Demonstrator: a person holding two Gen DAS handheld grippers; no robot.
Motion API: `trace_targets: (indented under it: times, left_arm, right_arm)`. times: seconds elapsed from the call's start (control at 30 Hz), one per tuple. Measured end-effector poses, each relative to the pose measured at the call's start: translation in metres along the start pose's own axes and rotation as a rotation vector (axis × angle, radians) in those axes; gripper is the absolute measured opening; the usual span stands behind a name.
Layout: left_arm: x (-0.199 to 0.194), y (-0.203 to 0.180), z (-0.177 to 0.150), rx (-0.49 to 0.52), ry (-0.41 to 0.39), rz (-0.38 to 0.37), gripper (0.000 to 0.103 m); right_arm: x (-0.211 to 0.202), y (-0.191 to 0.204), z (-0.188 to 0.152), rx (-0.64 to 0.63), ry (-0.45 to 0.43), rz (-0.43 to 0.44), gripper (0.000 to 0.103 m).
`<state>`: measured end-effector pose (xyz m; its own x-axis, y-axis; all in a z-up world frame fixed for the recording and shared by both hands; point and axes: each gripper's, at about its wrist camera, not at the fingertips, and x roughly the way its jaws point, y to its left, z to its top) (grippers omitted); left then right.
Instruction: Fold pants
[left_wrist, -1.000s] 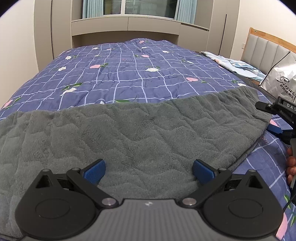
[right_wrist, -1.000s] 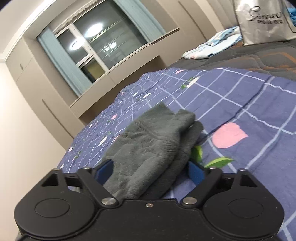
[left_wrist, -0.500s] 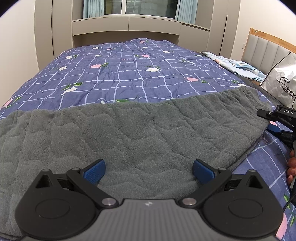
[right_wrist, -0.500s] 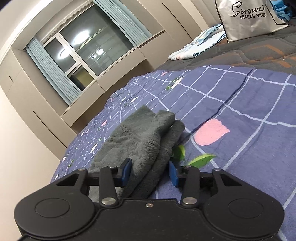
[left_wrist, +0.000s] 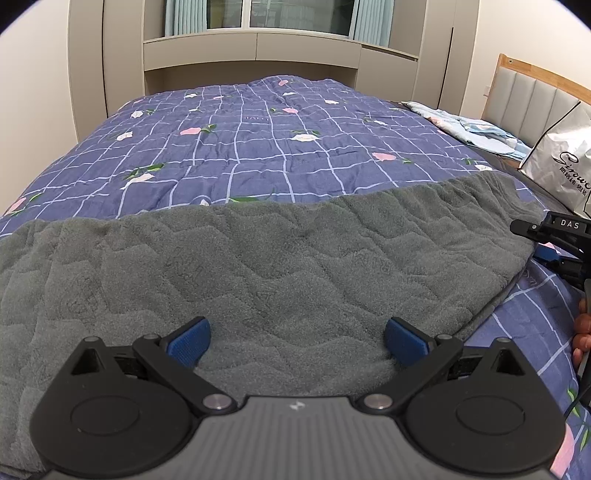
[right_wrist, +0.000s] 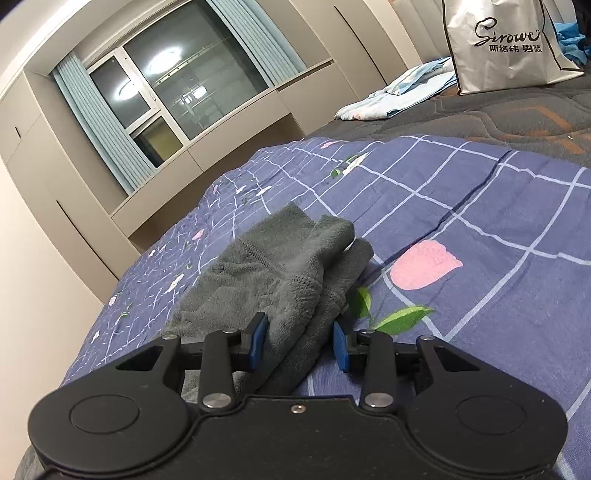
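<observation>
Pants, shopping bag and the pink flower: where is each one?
pants (left_wrist: 280, 266), left wrist view, middle of the spread grey fleece
shopping bag (right_wrist: 506, 44), right wrist view, printed front
pink flower (right_wrist: 424, 266), right wrist view, its petal on the quilt

White shopping bag reads "Sirowe" with Chinese characters underneath; right tongs body label reads "DAS".

Right gripper: black, blue-padded jaws just closing around the cloth's bunched end
Pants: grey fleecy cloth, folded double
Quilt: purple checked, pink flowers
</observation>
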<state>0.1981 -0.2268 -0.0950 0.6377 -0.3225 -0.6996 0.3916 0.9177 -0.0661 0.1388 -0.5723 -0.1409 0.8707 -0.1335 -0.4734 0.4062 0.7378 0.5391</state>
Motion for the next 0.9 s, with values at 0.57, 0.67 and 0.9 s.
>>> trace_targets:
  times: [0.57,0.67,0.9]
  left_arm:
    - [0.006,-0.001,0.016,0.002,0.110,0.013,0.102]
    - [0.004,0.002,0.022,-0.018,0.135,0.003,0.103]
    - [-0.009,0.017,0.025,-0.090,0.148,-0.007,0.103]
  right_arm:
    - [0.002,0.006,0.003,-0.028,0.017,-0.013,0.029]
    - [-0.001,0.015,0.007,-0.076,0.016,-0.020,0.021]
    - [-0.021,0.045,0.015,-0.235,-0.043,-0.023,0.018]
